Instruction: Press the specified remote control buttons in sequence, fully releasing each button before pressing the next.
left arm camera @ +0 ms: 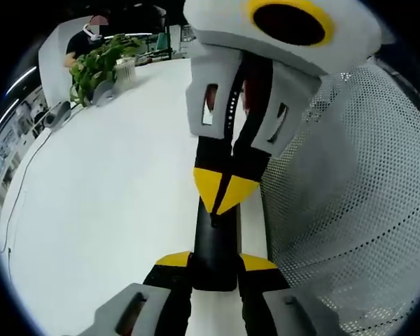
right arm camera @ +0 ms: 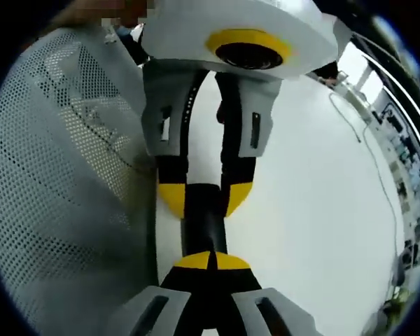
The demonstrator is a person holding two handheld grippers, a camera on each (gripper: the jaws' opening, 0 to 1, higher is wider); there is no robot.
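Here is the remote control (left arm camera: 215,245), a slim black bar lying on the white desk (left arm camera: 105,203), right alongside a white perforated mesh panel (left arm camera: 350,182). The left gripper (left arm camera: 215,269) has its yellow-tipped jaws clamped on the near end of it. From the far side comes the right gripper (left arm camera: 224,192), tips drawn together to a point on the remote's top face. Its buttons are too dark to make out.

In the right gripper view, roles flip: the right gripper (right arm camera: 211,261) sits with jaws closed, tips meeting over the remote control (right arm camera: 204,227), while the left gripper (right arm camera: 204,196) straddles it beyond. The mesh panel (right arm camera: 70,182) is cut off here.

A potted plant (left arm camera: 101,63) and a seated person (left arm camera: 84,40) sit at the desk's far edge; a cable (right arm camera: 378,175) trails across the desk (right arm camera: 315,210).
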